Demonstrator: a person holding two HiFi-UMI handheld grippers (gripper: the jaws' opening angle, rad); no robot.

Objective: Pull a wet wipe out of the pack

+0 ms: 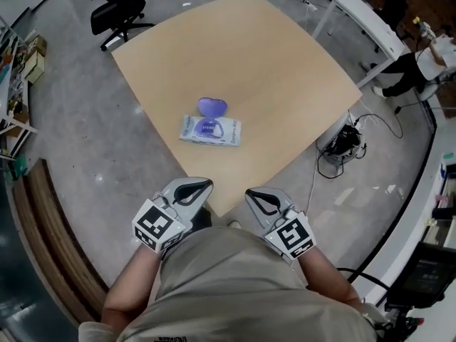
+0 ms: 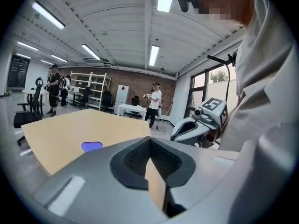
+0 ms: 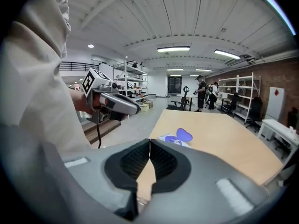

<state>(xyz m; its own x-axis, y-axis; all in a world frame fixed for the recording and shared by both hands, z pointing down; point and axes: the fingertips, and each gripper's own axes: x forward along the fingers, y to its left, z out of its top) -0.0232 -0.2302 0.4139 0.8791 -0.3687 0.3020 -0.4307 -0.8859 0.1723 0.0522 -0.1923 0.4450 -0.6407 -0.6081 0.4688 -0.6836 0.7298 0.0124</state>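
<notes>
The wet wipe pack (image 1: 209, 130) is lying flat on the light wooden surface (image 1: 278, 63), well apart from both tools and at about 12 o'clock from them in the head view. Its purple heart-shaped lid (image 1: 211, 107) is standing open at the pack's 12 o'clock edge.

The left tool (image 1: 201, 184) is hovering just off the surface's near corner, close to the person's body – its jaws are pressing together, dark ribbed pads meeting along a thin line in the left gripper view. The right tool (image 1: 254, 194) is hanging beside it at 3 o'clock, the two near each other but not touching; its jaws are likewise pressing together, pad to pad, in the right gripper view. Both are pointing toward the pack.

An office chair (image 1: 117, 9) is standing on the grey floor at 11 o'clock, off the surface's far corner. A white desk (image 1: 363, 20) is sitting at 2 o'clock, with a person (image 1: 420, 66) standing next to it. A tangle of cables (image 1: 342, 144) is lying on the floor at 3 o'clock of the pack.
</notes>
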